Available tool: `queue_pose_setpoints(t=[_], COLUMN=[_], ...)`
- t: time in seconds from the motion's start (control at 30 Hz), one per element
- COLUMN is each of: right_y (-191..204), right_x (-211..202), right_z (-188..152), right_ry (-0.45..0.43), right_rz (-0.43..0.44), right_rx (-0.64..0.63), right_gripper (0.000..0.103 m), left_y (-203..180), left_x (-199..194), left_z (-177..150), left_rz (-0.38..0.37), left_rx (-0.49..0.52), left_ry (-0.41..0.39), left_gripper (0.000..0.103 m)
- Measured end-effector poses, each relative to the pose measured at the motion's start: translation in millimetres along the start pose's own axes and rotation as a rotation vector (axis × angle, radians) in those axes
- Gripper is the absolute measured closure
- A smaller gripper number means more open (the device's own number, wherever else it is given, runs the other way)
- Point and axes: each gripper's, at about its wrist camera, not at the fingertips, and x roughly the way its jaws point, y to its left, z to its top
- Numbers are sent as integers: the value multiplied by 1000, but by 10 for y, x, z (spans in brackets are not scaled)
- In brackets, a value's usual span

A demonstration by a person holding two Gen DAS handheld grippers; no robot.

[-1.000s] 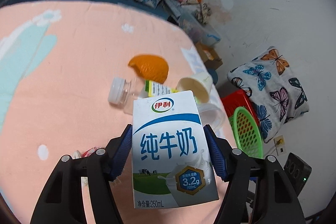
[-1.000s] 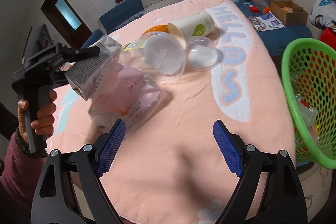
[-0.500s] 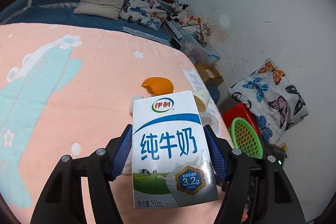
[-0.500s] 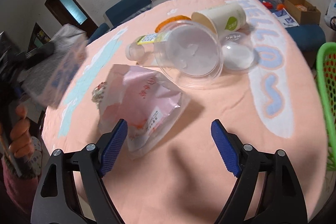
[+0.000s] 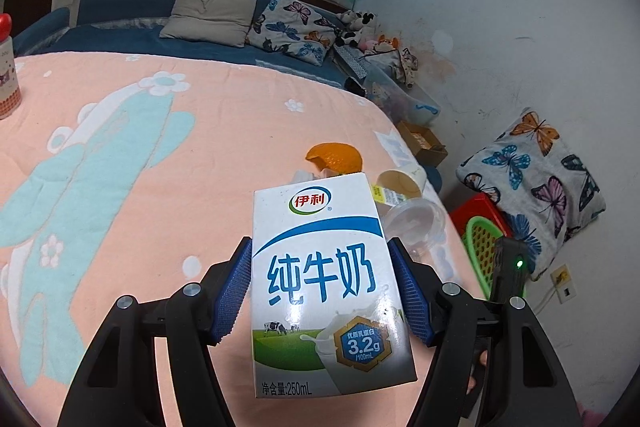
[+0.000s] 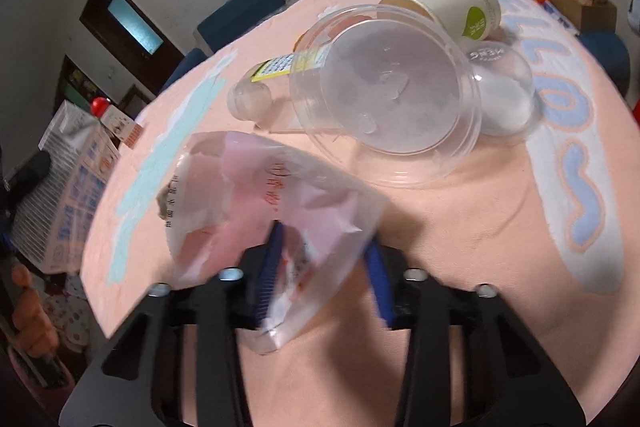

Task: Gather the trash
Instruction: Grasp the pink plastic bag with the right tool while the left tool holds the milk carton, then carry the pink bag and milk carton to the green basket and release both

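Note:
My left gripper is shut on a white and blue milk carton and holds it above the pink table cover. The carton also shows at the left edge of the right wrist view. My right gripper is closed around a crumpled pink and clear plastic bag lying on the table. Beyond the bag lie a large clear plastic cup, a clear dome lid, a white paper cup, a small clear bottle and an orange peel.
A green mesh basket stands on the floor past the table's right edge, beside a red crate. A red-capped container stands on the far left of the table. A blue sofa with cushions lies behind.
My right gripper moved forward onto the plastic bag and closed on it. My left gripper lifted the milk carton up and back, away from the trash pile.

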Motion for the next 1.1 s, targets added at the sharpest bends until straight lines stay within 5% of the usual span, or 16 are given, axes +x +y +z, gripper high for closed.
queue_pose_setpoints(t=[0.3, 0.63, 1.1], right_y=[171, 228, -299], right_x=[-205, -591, -1349], right_z=[-97, -217, -313], right_ry=[-40, -115, -213], right_rz=[-22, -75, -173], right_rx=[-79, -158, -128], right_gripper=[93, 95, 95], left_y=[-62, -379, -1116], left_x=[-16, -9, 174], left_z=[-80, -161, -255], left_rz=[15, -11, -98], left_rx=[19, 63, 142], left_ry=[-6, -5, 22], left_gripper=[38, 38, 38])
